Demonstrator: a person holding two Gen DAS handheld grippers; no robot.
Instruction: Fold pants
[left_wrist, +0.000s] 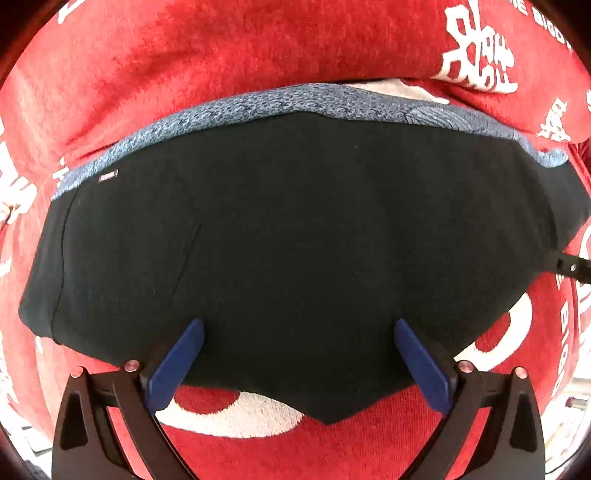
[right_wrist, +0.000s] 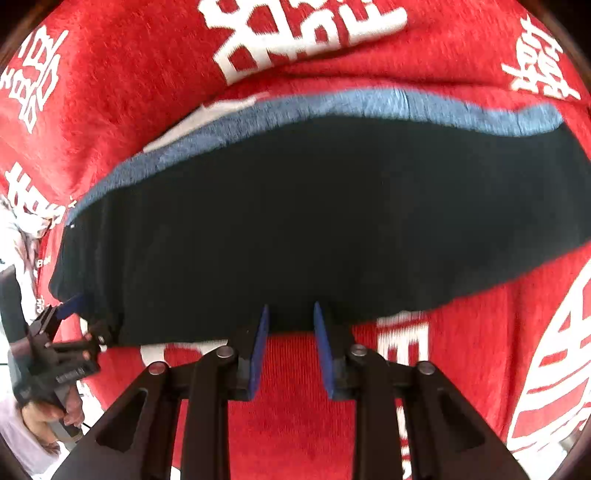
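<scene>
Lying crosswise, waistband far, the pants (left_wrist: 295, 240) face left gripper (left_wrist: 299, 363) and right gripper (right_wrist: 290, 347), fingers apart.

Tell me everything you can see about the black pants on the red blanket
The black pants are dark, soft-looking fabric with a mottled blue waistband along the far edge and a small label near its left end. They lie flat and spread wide on the red blanket with white characters. The near edge dips to a point. The left gripper, open wide, straddles that near edge; the right gripper, its fingers narrowly apart, sits at the near edge too. No grip on the cloth is visible.
</scene>
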